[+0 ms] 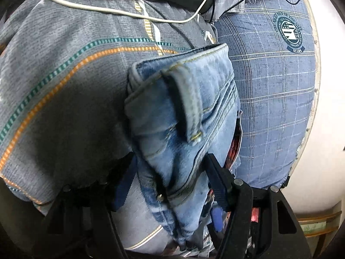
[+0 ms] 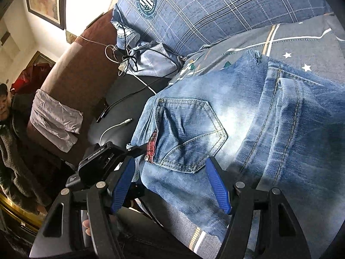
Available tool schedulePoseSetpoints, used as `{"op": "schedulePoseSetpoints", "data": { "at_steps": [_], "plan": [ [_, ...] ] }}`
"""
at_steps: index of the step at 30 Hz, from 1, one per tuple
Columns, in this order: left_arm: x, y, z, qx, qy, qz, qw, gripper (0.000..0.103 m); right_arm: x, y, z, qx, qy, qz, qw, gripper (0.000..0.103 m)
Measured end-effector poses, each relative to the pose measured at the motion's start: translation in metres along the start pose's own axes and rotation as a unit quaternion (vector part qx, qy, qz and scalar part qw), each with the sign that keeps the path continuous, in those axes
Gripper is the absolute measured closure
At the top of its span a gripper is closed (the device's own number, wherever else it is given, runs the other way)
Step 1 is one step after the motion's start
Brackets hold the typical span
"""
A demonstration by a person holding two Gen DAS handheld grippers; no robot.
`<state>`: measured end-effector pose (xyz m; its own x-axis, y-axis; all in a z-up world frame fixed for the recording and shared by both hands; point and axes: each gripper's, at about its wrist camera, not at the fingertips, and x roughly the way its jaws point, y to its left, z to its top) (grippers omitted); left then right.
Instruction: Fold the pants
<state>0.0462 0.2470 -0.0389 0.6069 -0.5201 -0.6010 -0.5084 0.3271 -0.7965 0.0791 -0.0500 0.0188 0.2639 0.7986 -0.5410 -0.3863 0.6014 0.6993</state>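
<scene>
Your left gripper [image 1: 170, 185] has its jaws closed on a bunched waistband corner of the faded light-blue denim pants [image 1: 183, 112], near a metal rivet [image 1: 160, 197] and a belt loop [image 1: 189, 105]; the gathered cloth stands up between the blue pads and appears lifted off the bed.

Your right gripper [image 2: 172, 185] has its jaws spread wide, holding nothing, poised just over the seat of the pants beside the stitched back pocket [image 2: 189, 133]. Whether the pads touch the cloth cannot be told.

The pants lie across the grey patterned bedspread [image 1: 64, 82], seat side up, with one leg doubled over along the right of the right wrist view. A blue plaid pillow [image 2: 215, 15] sits beyond them, and loose black and white cables [image 2: 129, 64] lie near the waistband end.

Handling judgement: the denim is soft but thick and fairly heavy, and will sag and drag if held at one point. Seams, waistband and hems are the stiffest places and give the surest hold. Take the opposite waistband corner with the right, clear of the pocket flap, and keep away from the cables.
</scene>
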Motion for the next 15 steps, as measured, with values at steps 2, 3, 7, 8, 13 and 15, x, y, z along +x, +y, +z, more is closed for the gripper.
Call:
{"op": "schedulePoseSetpoints", "data": {
  "at_steps": [2,3,7,8,13,15],
  "plan": [
    [0.001,-0.003,0.003,-0.005,-0.013,0.001,0.9999,0.038,-0.001,-0.003,0.0,0.003,-0.003,-0.006,1.0,0.034],
    [0.001,-0.004,0.004,-0.01,-0.024,0.0,0.9997,0.041,-0.003,-0.003,0.0,0.005,-0.007,-0.009,1.0,0.034],
    [-0.001,-0.014,-0.001,0.022,-0.047,0.021,0.9985,0.062,-0.006,-0.006,-0.001,0.011,-0.012,-0.014,1.0,0.034],
    [-0.002,-0.019,-0.004,0.036,-0.057,0.027,0.9974,0.064,-0.007,-0.007,-0.001,0.013,-0.013,-0.014,1.0,0.034],
    [-0.01,-0.028,-0.013,0.071,-0.089,0.038,0.9927,0.078,-0.012,-0.001,0.002,0.002,-0.013,-0.013,1.0,0.034],
    [-0.013,-0.033,-0.018,0.097,-0.101,0.05,0.9889,0.08,-0.019,0.007,0.009,-0.011,-0.024,-0.037,0.999,0.034]
  ]
}}
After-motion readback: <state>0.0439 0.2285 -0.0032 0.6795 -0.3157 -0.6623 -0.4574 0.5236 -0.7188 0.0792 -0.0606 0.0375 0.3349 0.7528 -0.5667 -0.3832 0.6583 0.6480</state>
